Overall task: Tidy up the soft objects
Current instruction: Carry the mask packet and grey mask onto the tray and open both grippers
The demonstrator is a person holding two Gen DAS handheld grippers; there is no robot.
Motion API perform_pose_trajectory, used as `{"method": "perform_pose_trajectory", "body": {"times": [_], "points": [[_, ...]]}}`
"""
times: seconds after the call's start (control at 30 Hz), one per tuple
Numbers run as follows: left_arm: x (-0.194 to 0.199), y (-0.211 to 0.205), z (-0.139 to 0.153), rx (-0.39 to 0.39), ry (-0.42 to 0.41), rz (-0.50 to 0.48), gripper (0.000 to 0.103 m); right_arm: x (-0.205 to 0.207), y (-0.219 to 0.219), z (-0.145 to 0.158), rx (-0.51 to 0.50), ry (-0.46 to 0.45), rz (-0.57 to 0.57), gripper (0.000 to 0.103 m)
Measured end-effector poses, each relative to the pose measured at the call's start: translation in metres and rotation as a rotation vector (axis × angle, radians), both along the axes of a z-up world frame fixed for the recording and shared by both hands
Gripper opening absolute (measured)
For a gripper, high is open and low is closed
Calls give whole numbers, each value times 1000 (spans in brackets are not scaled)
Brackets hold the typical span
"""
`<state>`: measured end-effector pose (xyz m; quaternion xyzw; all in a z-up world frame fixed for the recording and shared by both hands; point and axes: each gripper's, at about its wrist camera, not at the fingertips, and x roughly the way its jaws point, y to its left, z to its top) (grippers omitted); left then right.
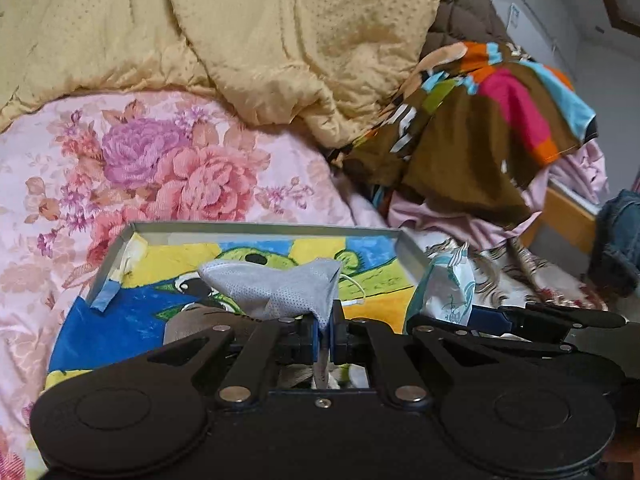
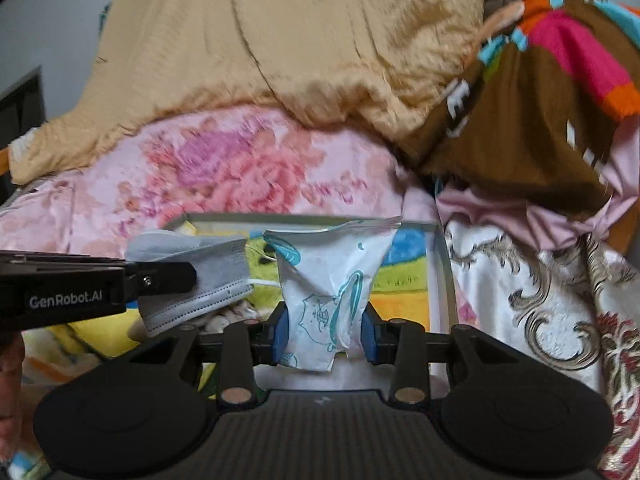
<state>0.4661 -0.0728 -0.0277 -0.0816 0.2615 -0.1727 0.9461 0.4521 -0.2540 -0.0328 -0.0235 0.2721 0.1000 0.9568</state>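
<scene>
**Mask and tissue pack carried above the tray**

The grey face mask is pinched at one corner by the left gripper, whose jaws are clenched tight on the thin fabric, so the mask stands up and its white ear loop hangs free. The soft tissue pack, white with teal drawings, is squeezed at its waist by the right gripper, so its jaws stand partly apart around the pack. Both things are held over the near side of the metal tray, which is lined with a cartoon towel; I judge they are meant to be laid there. Beyond the tray lies a pink floral quilt, then a yellow blanket; to its right, a multicoloured cloth.
</scene>
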Motion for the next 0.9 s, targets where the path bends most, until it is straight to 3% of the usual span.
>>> {"method": "perform_pose_trajectory", "body": {"times": [0.33, 0.63, 0.9], "points": [[25, 8, -15, -90, 130, 56, 8, 17, 2, -5, -20, 50, -15, 45], [24, 11, -14, -88, 186, 79, 19, 14, 1, -4, -34, 59, -22, 51], [12, 21, -7, -98, 236, 86, 48, 3, -8, 8, -37, 46, -38, 71]]}}
